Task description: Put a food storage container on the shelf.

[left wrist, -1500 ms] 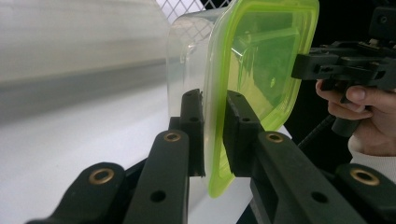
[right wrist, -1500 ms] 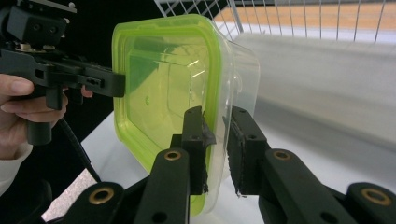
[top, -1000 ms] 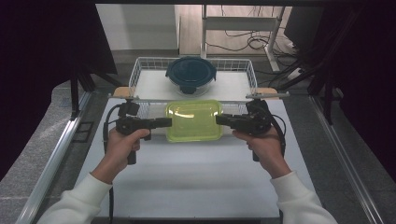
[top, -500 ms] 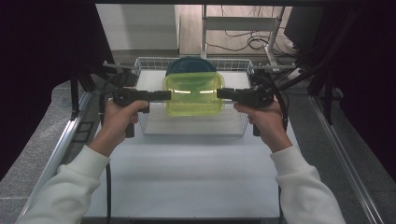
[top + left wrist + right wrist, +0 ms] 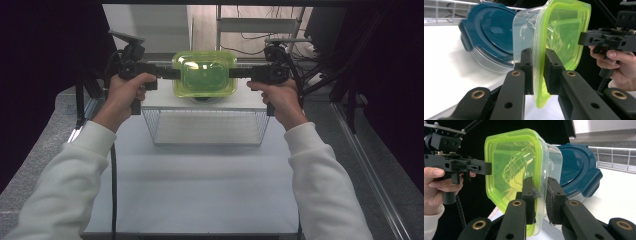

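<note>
A clear food container with a lime-green lid [image 5: 205,74] hangs in the air over the far part of the wire basket [image 5: 205,127], its lid turned toward the person. My left gripper [image 5: 175,74] is shut on the lid's left rim, and in the left gripper view the gripper's jaws [image 5: 539,72] pinch that green rim [image 5: 564,37]. My right gripper [image 5: 234,74] is shut on the opposite rim, as the right gripper view shows [image 5: 540,195]. Behind the container sits a round container with a dark blue lid [image 5: 491,32] [image 5: 576,170].
The white wire basket stands on the white table [image 5: 200,190], and its rails show in both gripper views [image 5: 439,7] [image 5: 619,157]. Dark curtains close both sides. Metal table rails [image 5: 370,175] run along the right edge, and cables lie beyond the table.
Both grippers have lifted the green-lidded container off the table and carried it up and away from the person, tipping its lid toward the person. Both grips stayed shut.
</note>
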